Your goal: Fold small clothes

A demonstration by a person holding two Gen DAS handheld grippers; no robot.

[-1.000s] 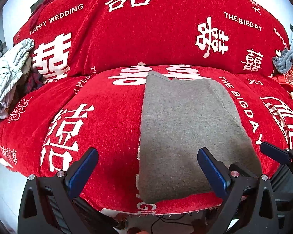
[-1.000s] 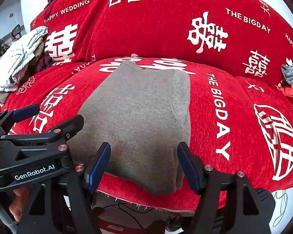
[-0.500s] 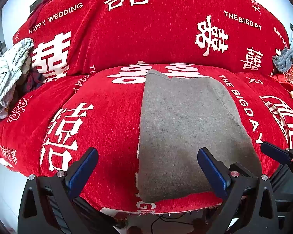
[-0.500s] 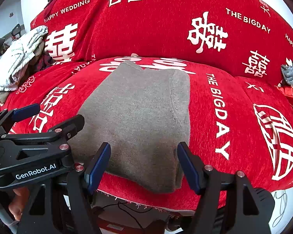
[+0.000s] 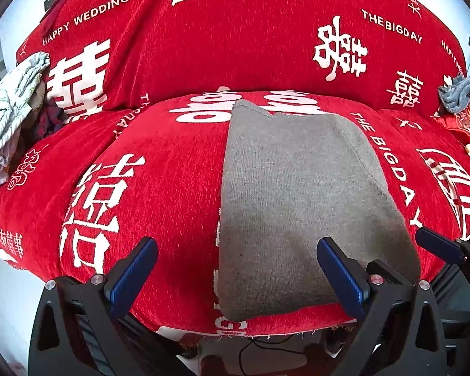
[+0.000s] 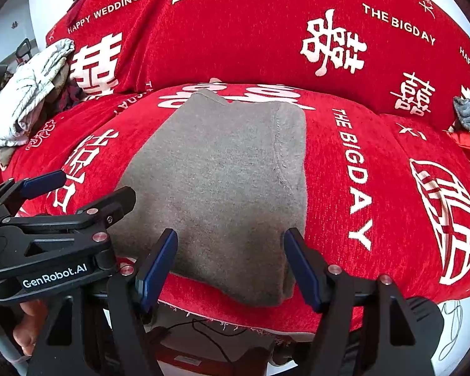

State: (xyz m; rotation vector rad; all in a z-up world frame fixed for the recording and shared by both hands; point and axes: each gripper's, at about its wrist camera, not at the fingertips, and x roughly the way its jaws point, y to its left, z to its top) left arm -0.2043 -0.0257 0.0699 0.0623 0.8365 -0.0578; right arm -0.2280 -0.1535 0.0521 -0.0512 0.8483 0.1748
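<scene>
A grey knit garment [image 5: 297,200] lies folded into a long rectangle on the red sofa seat [image 5: 159,188], reaching from the backrest to the front edge. It also shows in the right wrist view [image 6: 222,181]. My left gripper [image 5: 235,266] is open and empty, held over the garment's near left corner. My right gripper [image 6: 230,260] is open and empty, its fingers either side of the garment's near right end. The left gripper also shows at the left of the right wrist view [image 6: 75,188].
The sofa cover is red with white lettering. A pale crumpled cloth pile [image 5: 12,116] lies on the left armrest. A blue-grey cloth [image 5: 463,91] and red items sit at the far right. The seat's front edge and cables [image 6: 203,326] are below the grippers.
Almost nothing: both grippers stay open in place, with only a very slight drift of view. The garment has not moved.
</scene>
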